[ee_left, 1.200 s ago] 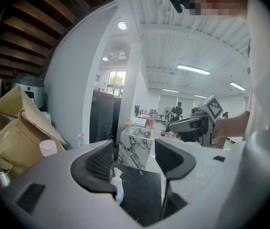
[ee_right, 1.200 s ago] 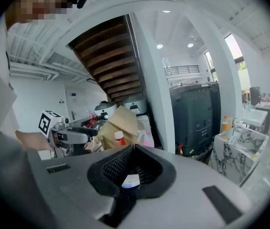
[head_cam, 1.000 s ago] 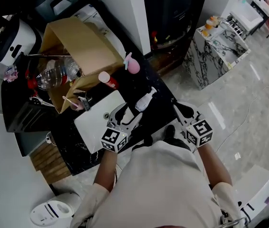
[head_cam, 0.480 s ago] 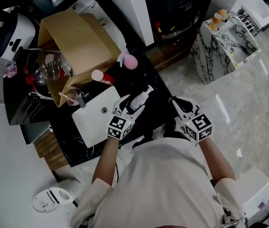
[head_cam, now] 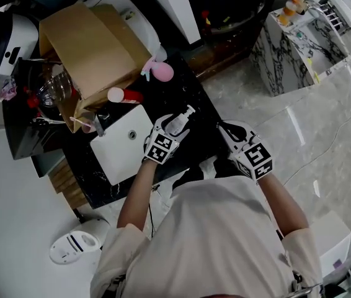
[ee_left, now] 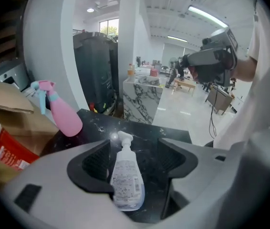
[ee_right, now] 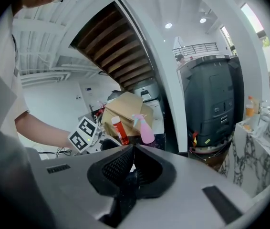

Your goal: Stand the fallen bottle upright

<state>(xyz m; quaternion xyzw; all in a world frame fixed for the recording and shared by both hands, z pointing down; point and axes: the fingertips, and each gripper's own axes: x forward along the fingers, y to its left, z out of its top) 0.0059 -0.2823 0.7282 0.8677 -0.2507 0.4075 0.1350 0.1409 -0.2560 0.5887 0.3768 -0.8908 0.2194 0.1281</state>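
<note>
The left gripper (ee_left: 134, 146) points steeply down at the black counter (ee_left: 101, 123) with its jaws spread wide and opening; the bottle (ee_left: 127, 180) lies flat between them, nearer the left pad, and neither pad seems to press on it; so this gripper is released, holding nothing. The right gripper (ee_right: 131, 159) is clenched, pads together, nothing between them.

In the left gripper view the bottle's long axis runs straight up the frame, in line with the gripper's own pointing; the base sits low in the frame, deep between the jaws, and the white pump head lies at the frame's middle, past the jaw tips. The jaws therefore straddle the body across its width, which reads as the set-up for a grip on the body followed by a tilt upright. In the head view the bottle (head_cam: 179, 122) lies just above centre, pump toward the upper right, with the left gripper (head_cam: 170, 127) right over it; the right gripper (head_cam: 226, 131) hangs right of centre at the counter's edge, apart from the bottle; the left is plainly the nearer.

The bottle's label carries fine dark print, too small to read. A pink sprayer (ee_left: 61, 113) stands upright at middle left; a red bottle (ee_left: 4, 149) with white print, also unreadable, lies at lower left beside a box (head_cam: 88, 48).
</note>
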